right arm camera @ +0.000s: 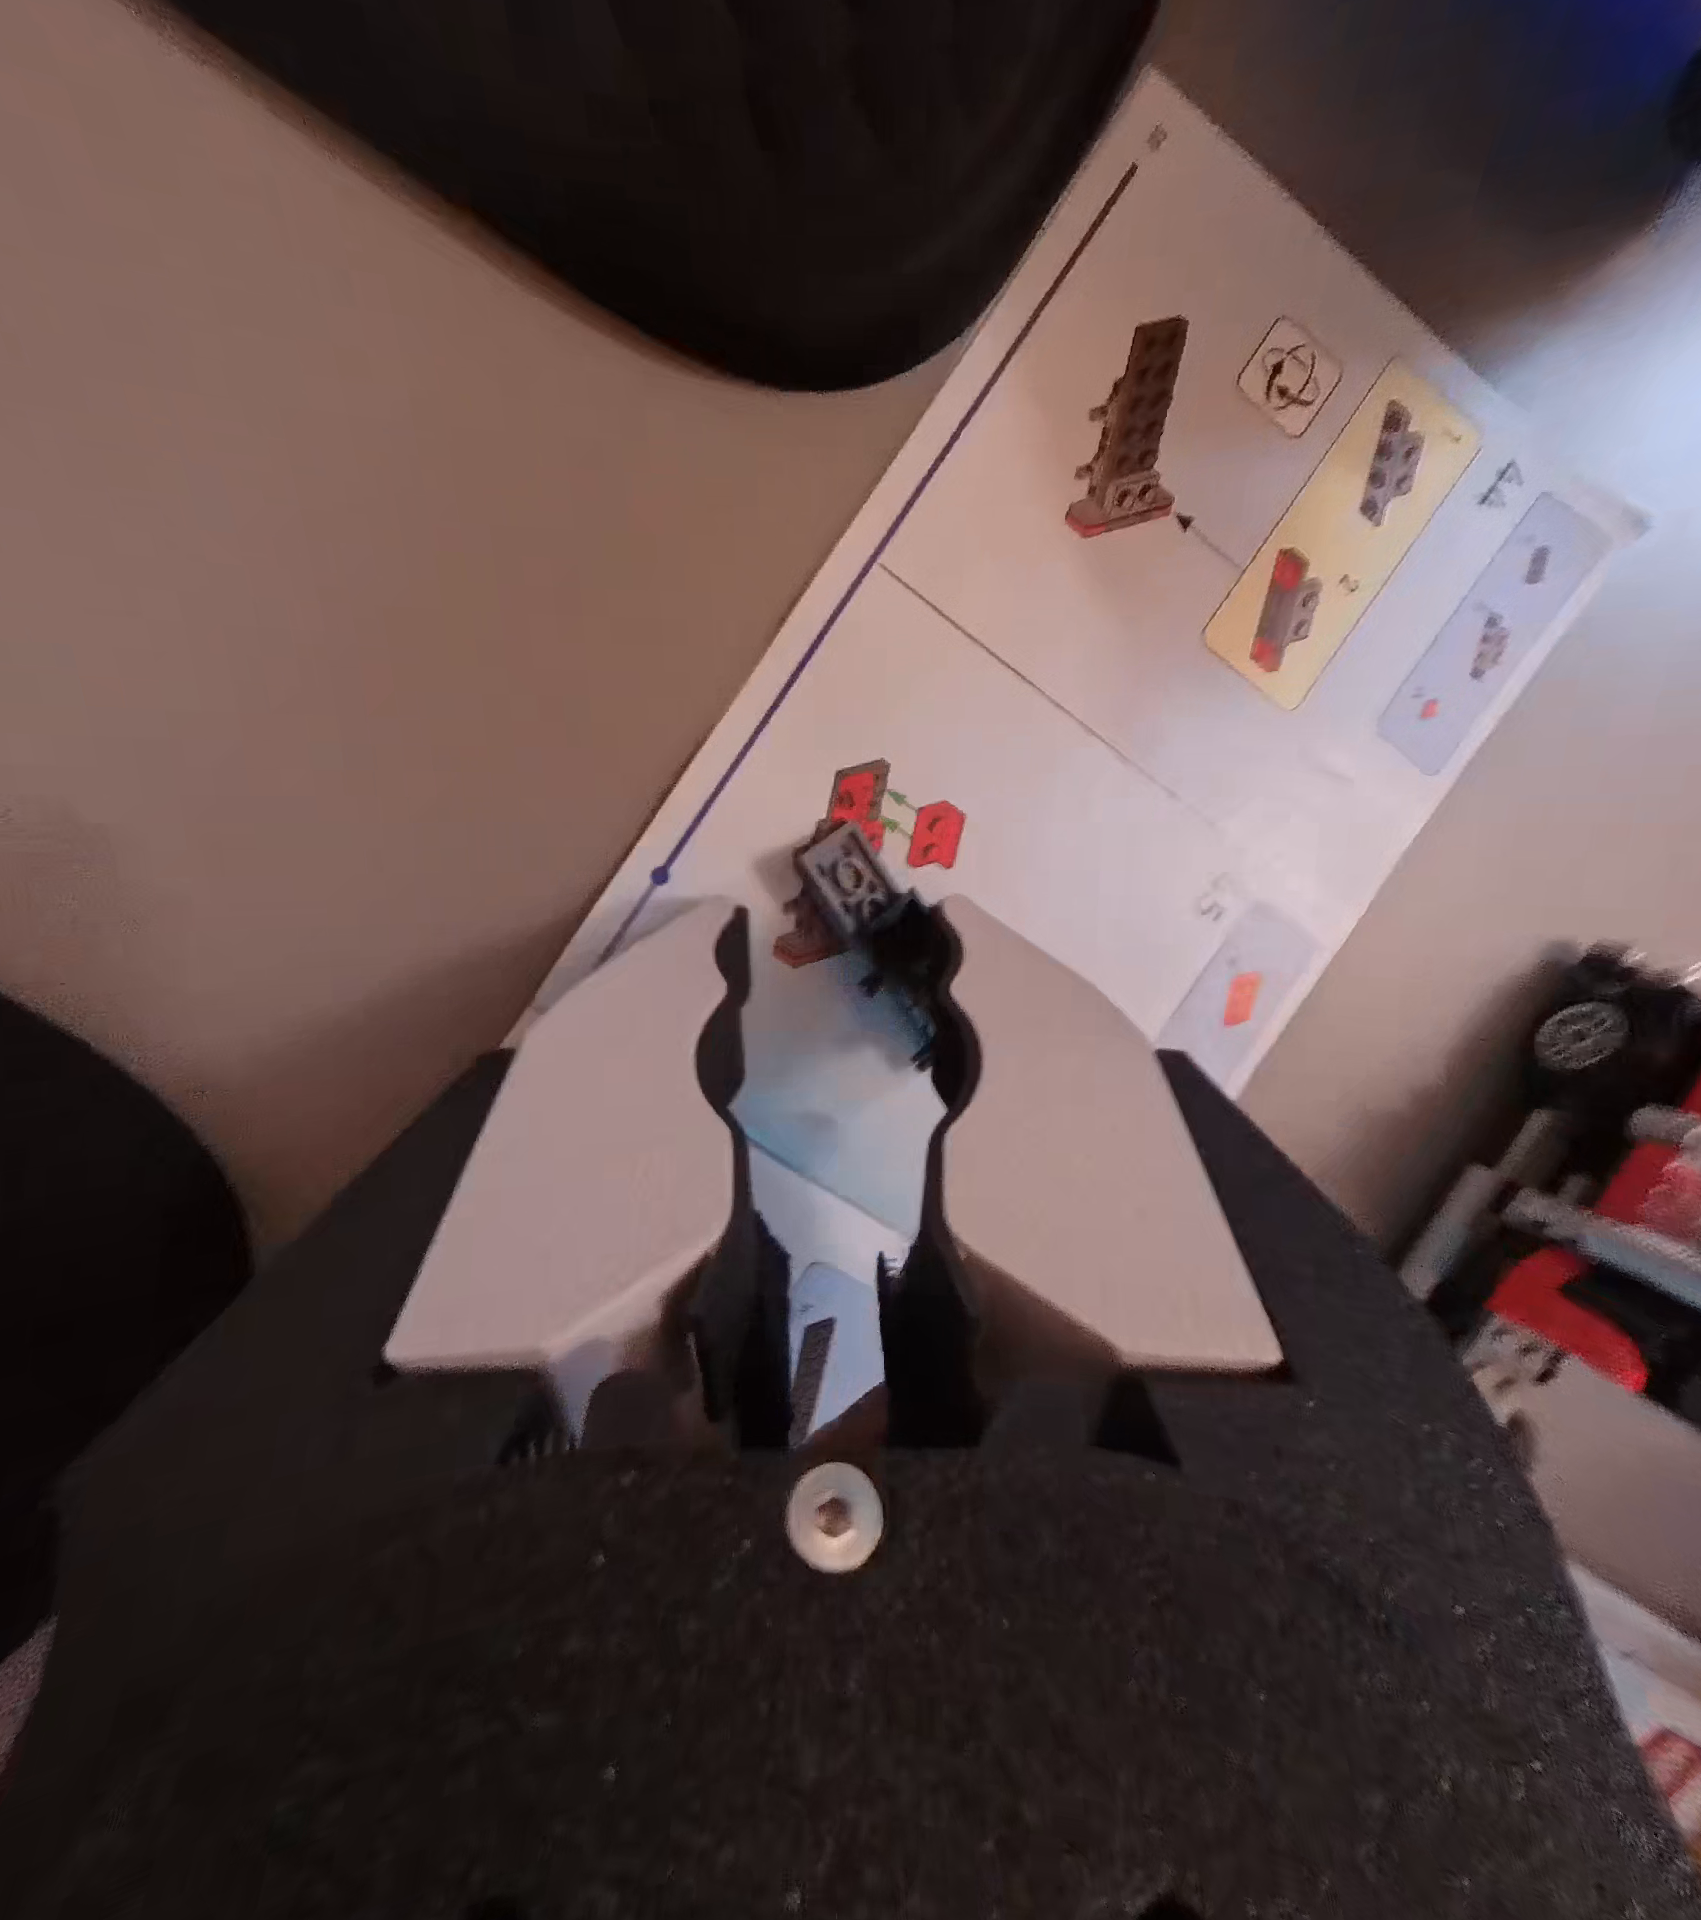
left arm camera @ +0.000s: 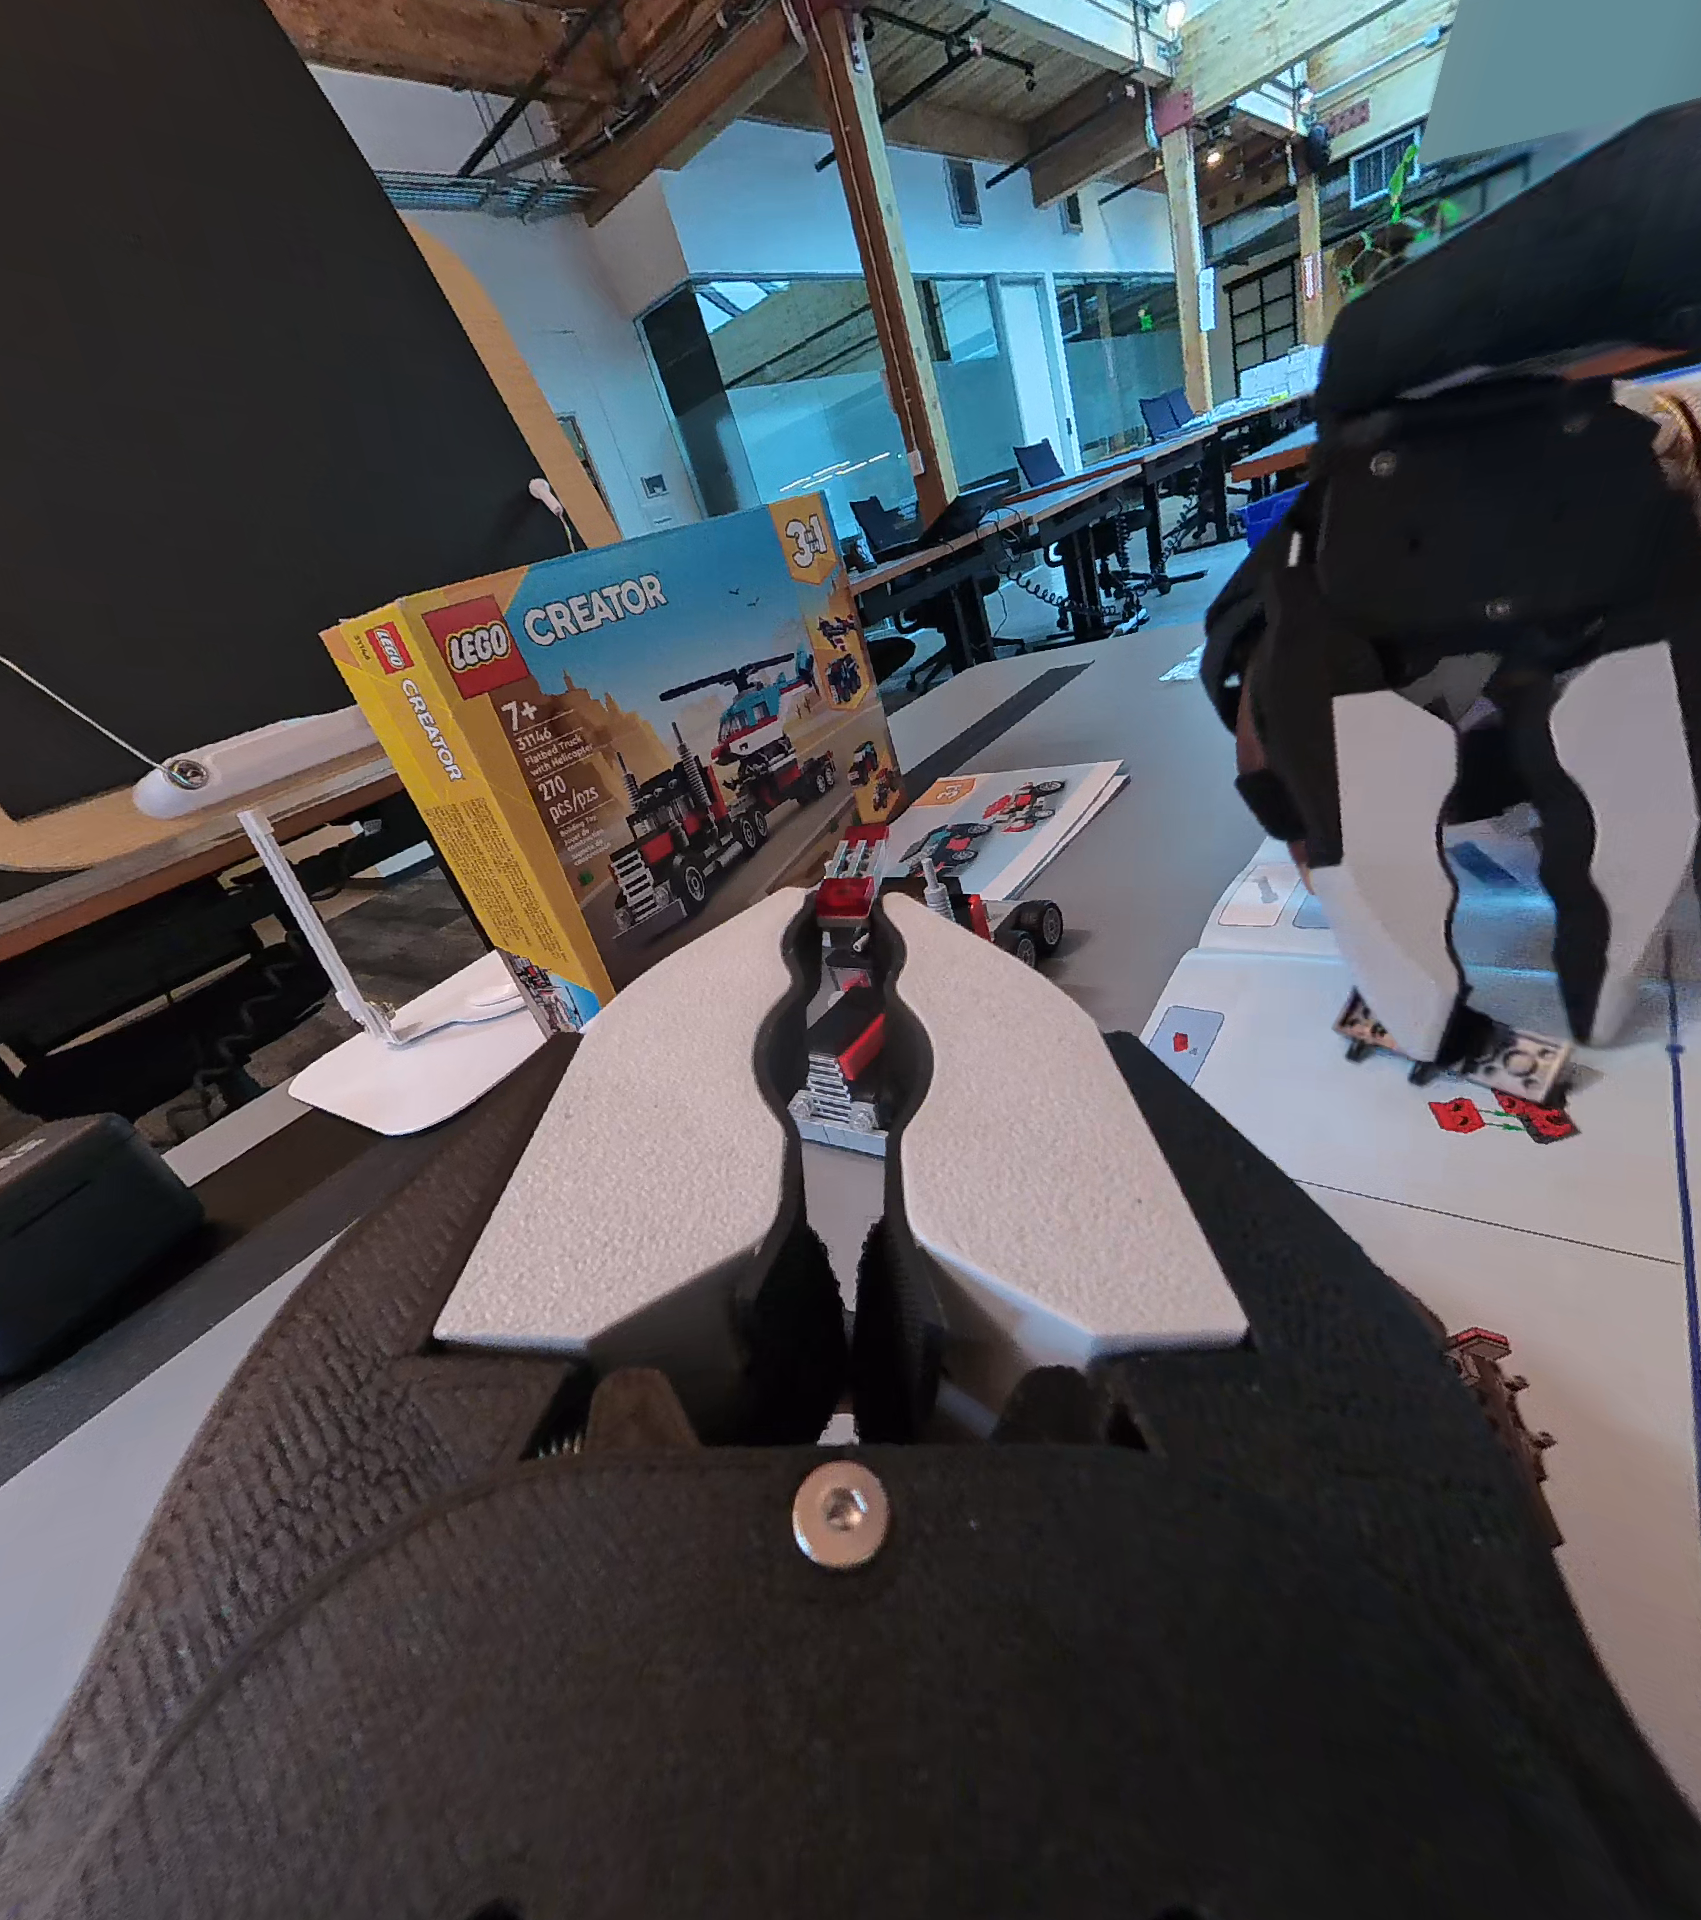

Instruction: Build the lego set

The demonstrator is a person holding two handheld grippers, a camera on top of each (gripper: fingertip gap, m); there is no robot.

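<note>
Lamp base [left arm camera: 410, 1081]: white, left, on worktop [left arm camera: 1116, 935].
Set box [left arm camera: 617, 748]: upright behind left tool [left arm camera: 841, 914].
Left tool: fingers nearly together, truck model [left arm camera: 841, 1070] between them; actual grip can't be told.
Right tool [right arm camera: 841, 925]: spread, tips at grey plate piece [right arm camera: 846, 883] lying on open instruction booklet [right arm camera: 1085, 748].
Room: bare worktop left of booklet.

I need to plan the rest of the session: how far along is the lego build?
Done: much of the truck stands assembled on the table beside the box. In hand: the right gripper, jaws open, is at a small grey plate lying on the open manual; the left gripper is nearly shut, holding nothing visible. Left: that plate and the pictured red pieces are not yet fitted.
</note>
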